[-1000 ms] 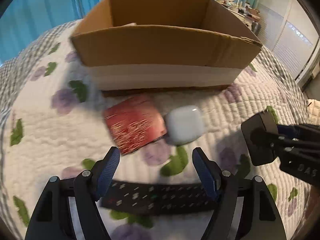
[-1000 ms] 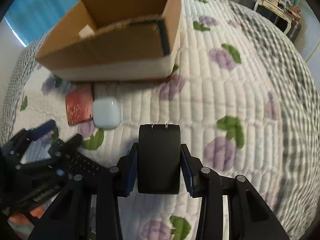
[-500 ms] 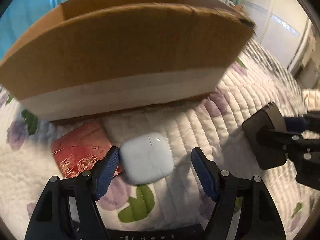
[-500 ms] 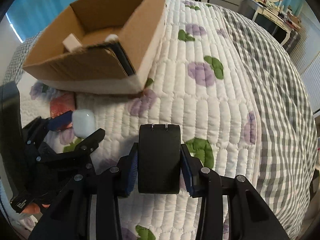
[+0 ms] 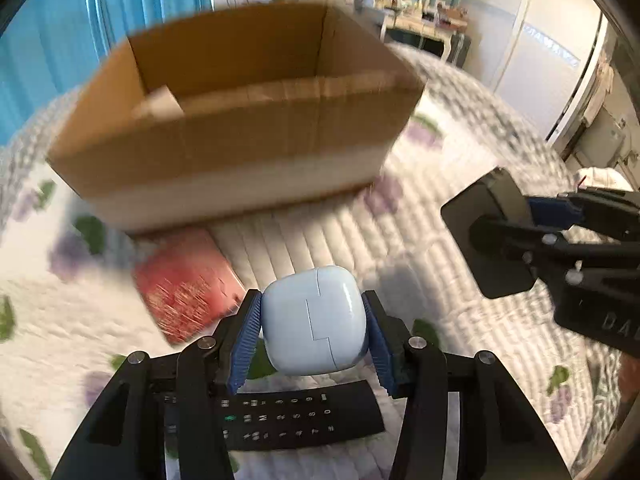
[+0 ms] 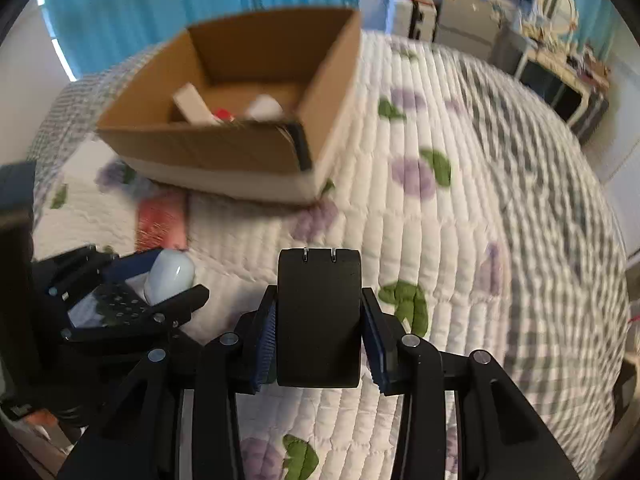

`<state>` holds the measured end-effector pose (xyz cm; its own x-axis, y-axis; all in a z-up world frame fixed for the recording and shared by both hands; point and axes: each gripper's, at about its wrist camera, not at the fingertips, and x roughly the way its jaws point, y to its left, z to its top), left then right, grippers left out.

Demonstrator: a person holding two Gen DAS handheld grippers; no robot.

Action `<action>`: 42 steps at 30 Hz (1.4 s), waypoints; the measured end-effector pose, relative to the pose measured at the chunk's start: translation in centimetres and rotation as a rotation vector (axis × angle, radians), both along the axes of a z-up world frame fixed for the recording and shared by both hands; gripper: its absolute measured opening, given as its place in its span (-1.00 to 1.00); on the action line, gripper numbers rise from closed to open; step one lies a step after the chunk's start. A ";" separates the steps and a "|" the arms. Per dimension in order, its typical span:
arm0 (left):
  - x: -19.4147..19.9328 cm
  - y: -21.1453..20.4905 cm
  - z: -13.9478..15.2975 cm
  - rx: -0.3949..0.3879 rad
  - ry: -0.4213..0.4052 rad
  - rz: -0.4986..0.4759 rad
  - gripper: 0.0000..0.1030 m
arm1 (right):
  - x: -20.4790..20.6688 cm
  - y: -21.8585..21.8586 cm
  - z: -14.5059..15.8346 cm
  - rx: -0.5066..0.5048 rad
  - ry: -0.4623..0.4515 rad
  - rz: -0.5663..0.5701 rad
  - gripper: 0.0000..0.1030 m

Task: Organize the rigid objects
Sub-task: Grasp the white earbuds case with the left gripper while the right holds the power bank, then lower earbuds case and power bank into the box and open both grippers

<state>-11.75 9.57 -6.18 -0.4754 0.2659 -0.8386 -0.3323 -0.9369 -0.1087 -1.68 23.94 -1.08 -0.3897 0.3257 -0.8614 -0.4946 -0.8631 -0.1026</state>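
Note:
My left gripper [image 5: 312,298] has its jaws closing, and both blue pads press the sides of a white rounded earbud case [image 5: 314,320], which hangs above the quilt. The same case [image 6: 170,276] shows at the left in the right wrist view. My right gripper [image 6: 319,296] is shut on a black plug adapter [image 6: 320,312] with two metal prongs at its tip. That adapter [image 5: 488,240] hangs off to the right of the case. An open cardboard box [image 5: 224,148] stands ahead of both grippers, with a white block [image 6: 190,104] and other small items inside.
A flat red packet [image 5: 188,280] lies on the quilt just in front of the box. A black remote control [image 5: 280,416] lies under my left gripper. The flowered white quilt [image 6: 460,240] stretches to the right, with furniture beyond the bed.
My left gripper moved over the white case, its jaws closed on it, and it rose off the quilt. The right gripper rose a little, still shut on the adapter.

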 end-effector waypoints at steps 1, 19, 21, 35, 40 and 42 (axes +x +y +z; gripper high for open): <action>0.1 -0.2 0.8 0.012 0.001 0.004 -0.01 | -0.1 -0.4 0.6 0.012 0.009 0.010 -0.26; -7.1 -5.7 14.6 0.010 0.208 0.089 -0.01 | -10.2 -3.2 14.0 0.100 0.149 0.130 -0.26; -9.6 -5.9 15.1 -0.007 0.260 0.105 -0.01 | -12.2 -2.3 14.3 0.123 0.142 0.132 -0.26; -19.3 -3.6 5.4 -0.043 0.121 0.088 -0.01 | -18.8 7.5 7.9 0.067 0.094 0.042 -0.26; -19.0 -2.1 4.8 -0.106 0.108 0.010 0.35 | -18.5 8.4 6.2 0.049 0.078 0.041 -0.26; -18.5 -2.4 5.2 -0.092 0.137 0.044 0.36 | -18.3 8.4 6.0 0.047 0.083 0.042 -0.26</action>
